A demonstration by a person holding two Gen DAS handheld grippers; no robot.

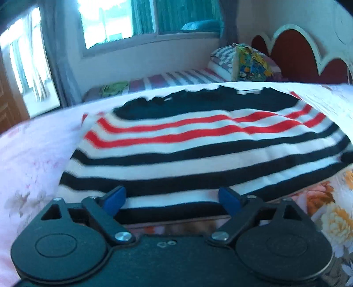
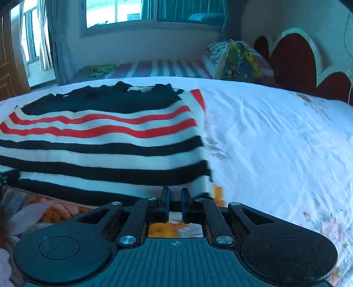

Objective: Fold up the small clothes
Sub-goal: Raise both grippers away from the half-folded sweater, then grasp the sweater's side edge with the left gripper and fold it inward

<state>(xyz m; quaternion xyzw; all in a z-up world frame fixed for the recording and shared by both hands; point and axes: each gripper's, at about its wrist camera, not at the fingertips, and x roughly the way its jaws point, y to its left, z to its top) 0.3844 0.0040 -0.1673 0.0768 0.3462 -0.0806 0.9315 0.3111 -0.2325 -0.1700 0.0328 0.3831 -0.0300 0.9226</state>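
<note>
Striped knit sweater [image 1: 198, 141], ribbed bands of navy, white and red, lies flat on a white floral bedsheet [image 2: 275, 136]; left gripper [image 1: 172, 202] gapes wide at its hem; right gripper [image 2: 175, 198] nearly closed, nothing visibly pinched.

The sweater [image 1: 198, 141] lay flat on the bed [image 2: 275, 136], spread across the sheet [image 2: 264, 123]. In the left wrist view the left hand-held gripper [image 1: 172, 202] sat at the sweater's near hem, one finger to each side of a stretch of that hem. In the right wrist view the right hand-held gripper [image 2: 175, 204] sat at the sweater's near right corner, with bare sheet stretching away to the right. Behind the sweater, further along the bed, a pillow [image 2: 218, 49] lay with a bag [image 2: 240, 63] just in front of it, and the headboard [image 2: 293, 59] stood to their right. The window [image 2: 136, 13] was in the wall behind the bed.
</note>
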